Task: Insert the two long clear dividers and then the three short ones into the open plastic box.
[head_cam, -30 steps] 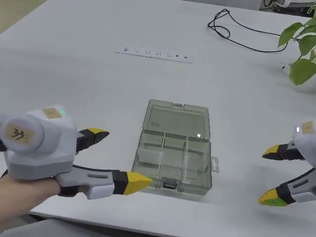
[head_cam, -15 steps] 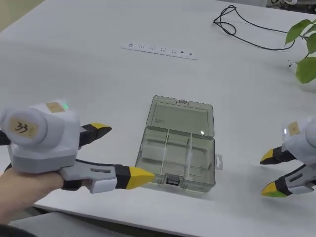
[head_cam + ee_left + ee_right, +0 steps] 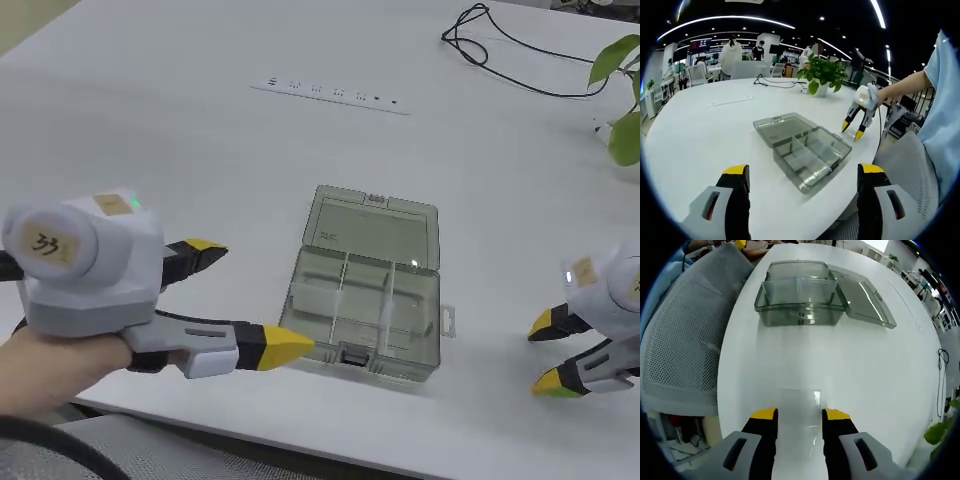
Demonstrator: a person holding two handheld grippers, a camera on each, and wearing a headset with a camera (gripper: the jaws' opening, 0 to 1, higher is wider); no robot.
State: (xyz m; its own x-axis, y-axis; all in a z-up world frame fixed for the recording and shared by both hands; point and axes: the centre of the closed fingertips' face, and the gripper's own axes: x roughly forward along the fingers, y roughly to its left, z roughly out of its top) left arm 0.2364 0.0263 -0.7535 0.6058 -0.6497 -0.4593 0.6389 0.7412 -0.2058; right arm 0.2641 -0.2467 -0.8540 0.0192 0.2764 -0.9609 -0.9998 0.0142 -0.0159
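Left gripper (image 3: 247, 296) gapes, plastic box (image 3: 372, 364) beyond its fingers; right gripper (image 3: 800, 414) fingers perhaps pinch a clear divider (image 3: 799, 399), cannot tell.

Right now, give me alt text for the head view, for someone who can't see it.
An open clear plastic box with dividers fitted sits on a white table between the left tool and right tool, jaws apart. A power strip lies beyond.

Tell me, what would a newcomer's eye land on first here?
The open clear plastic box in the middle of the white table, with dividers standing inside it. Then the two yellow-tipped grippers flanking it: the left gripper with jaws spread wide, and the right gripper on the other side.
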